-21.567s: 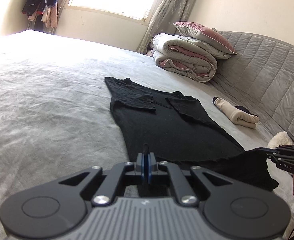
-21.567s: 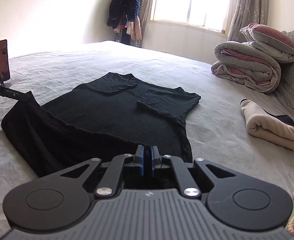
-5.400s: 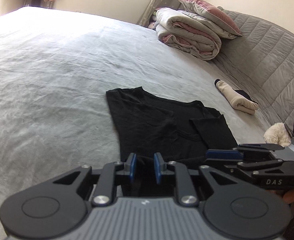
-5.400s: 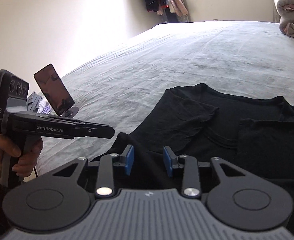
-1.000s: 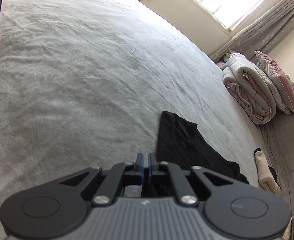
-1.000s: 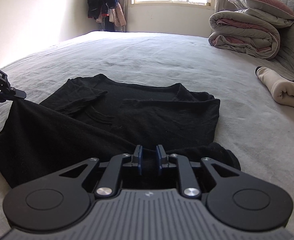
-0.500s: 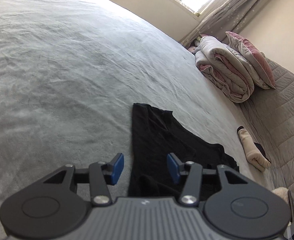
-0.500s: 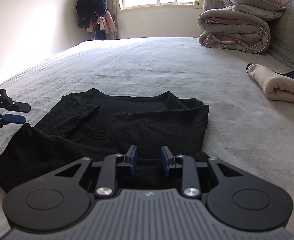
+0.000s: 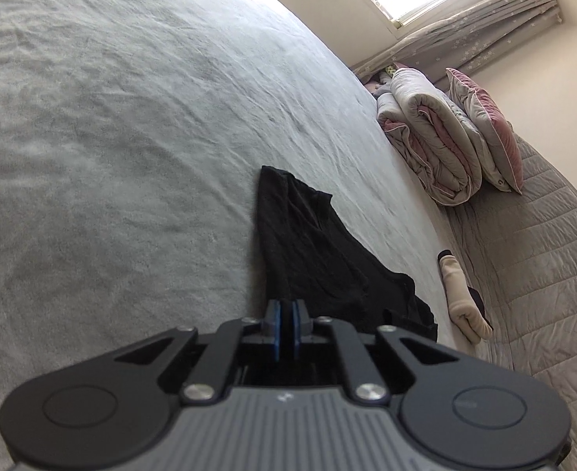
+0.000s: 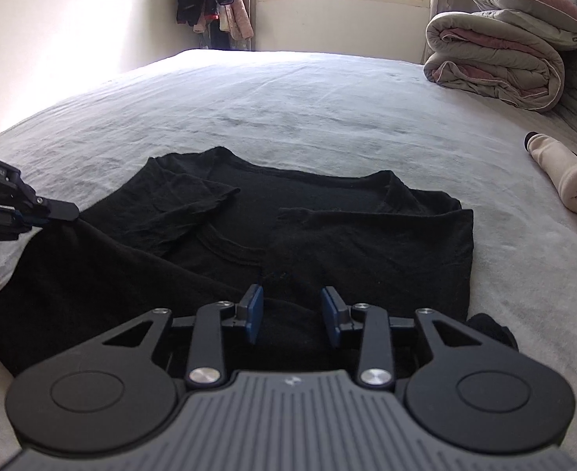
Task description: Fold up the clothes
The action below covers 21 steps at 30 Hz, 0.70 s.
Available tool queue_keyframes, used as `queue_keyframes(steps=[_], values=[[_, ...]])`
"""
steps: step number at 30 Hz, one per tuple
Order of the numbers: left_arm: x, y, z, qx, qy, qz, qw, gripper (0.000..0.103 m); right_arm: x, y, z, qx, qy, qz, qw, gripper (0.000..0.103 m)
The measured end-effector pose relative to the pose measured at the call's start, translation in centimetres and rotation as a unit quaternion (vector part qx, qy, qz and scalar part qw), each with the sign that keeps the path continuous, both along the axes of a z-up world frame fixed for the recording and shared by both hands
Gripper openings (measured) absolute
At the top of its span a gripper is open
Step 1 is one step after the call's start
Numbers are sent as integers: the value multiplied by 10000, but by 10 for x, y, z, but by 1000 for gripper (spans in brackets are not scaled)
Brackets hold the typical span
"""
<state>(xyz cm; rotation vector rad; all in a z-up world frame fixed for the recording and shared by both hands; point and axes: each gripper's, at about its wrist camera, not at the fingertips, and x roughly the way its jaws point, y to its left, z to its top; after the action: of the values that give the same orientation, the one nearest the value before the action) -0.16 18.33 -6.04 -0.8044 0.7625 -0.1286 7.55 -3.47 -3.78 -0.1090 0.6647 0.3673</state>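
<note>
Here the black shirt (image 10: 327, 243) lay half-folded on the bed (image 10: 288, 98), limp and light, likely to sag. The left claw (image 9: 284, 324) was pinched shut on its side edge; the right claw (image 10: 292, 314), opening, gripped nothing. Hems and corners looked best to grip.

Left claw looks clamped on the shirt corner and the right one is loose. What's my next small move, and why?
Probably re-close the right claw on the near hem of the black shirt. Its jaws are opening, with fabric lying between the pads but not pinched, while the left claw is shut on the shirt's left corner. With the sleeves already folded in, both near corners likely need holding before the next fold.
</note>
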Motion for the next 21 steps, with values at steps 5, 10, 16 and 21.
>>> queue_keyframes(steps=[5, 10, 16, 21], values=[[-4, 14, -1, 61, 123, 204, 9997, 6, 1, 4, -6, -220, -24, -31, 9998, 38], [-5, 20, -4, 279, 339, 164, 9989, 6, -1, 3, -7, -186, -64, -39, 9998, 40], [-11, 26, 4, 412, 243, 222, 9986, 16, -1, 3, -5, -218, -81, -28, 9997, 44], [-9, 9, 15, 582, -197, -206, 9979, 44, -4, 1, 6, -298, -150, -13, 9994, 45]])
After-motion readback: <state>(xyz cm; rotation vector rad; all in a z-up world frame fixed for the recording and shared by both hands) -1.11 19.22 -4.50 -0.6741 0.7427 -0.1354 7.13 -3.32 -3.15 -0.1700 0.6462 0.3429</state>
